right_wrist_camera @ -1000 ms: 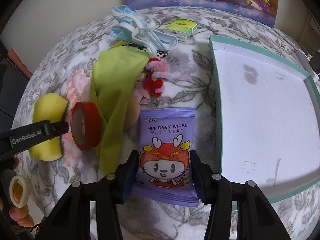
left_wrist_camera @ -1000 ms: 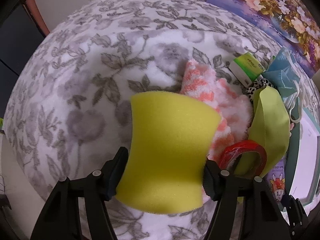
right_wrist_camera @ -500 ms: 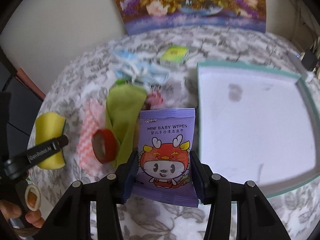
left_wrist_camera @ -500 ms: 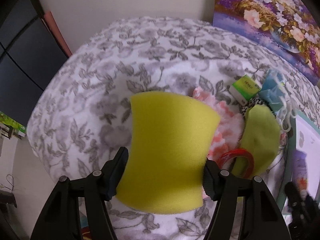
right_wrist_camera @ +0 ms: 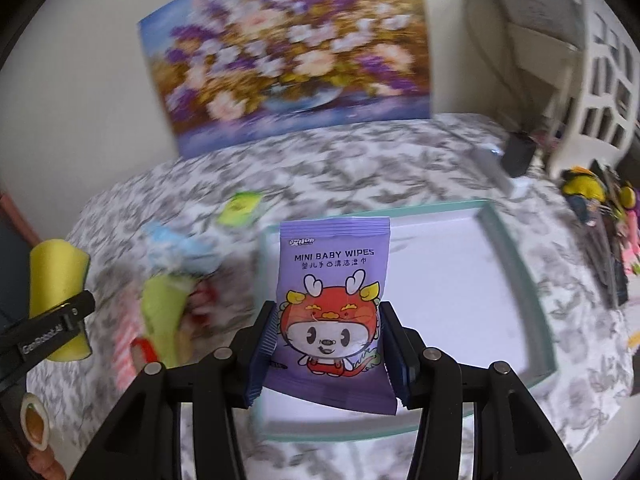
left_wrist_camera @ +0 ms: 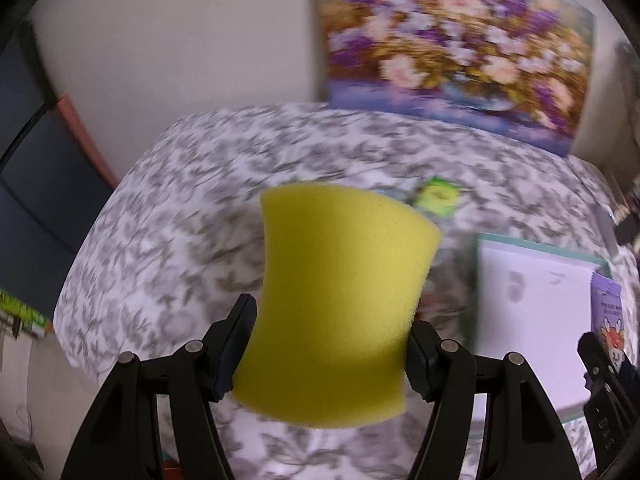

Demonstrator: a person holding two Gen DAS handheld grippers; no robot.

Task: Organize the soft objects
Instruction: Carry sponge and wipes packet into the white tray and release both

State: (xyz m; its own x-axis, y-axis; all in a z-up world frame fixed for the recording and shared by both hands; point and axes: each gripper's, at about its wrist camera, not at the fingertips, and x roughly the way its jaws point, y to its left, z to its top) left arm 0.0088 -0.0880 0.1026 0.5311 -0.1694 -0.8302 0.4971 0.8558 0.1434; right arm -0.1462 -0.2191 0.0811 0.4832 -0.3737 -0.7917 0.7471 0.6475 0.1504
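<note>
Left wrist: left gripper (left_wrist_camera: 330, 354) clamps yellow sponge (left_wrist_camera: 340, 300), held up above floral tablecloth (left_wrist_camera: 180, 220). Right wrist: right gripper (right_wrist_camera: 328, 354) clamps purple baby wipes pack (right_wrist_camera: 334, 300) above white tray (right_wrist_camera: 520, 248); background blurred.

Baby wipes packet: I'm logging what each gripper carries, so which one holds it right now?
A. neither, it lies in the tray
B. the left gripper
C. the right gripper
C: the right gripper is clamped on the purple baby wipes packet, held above the tray; the left gripper holds the yellow sponge.
</note>
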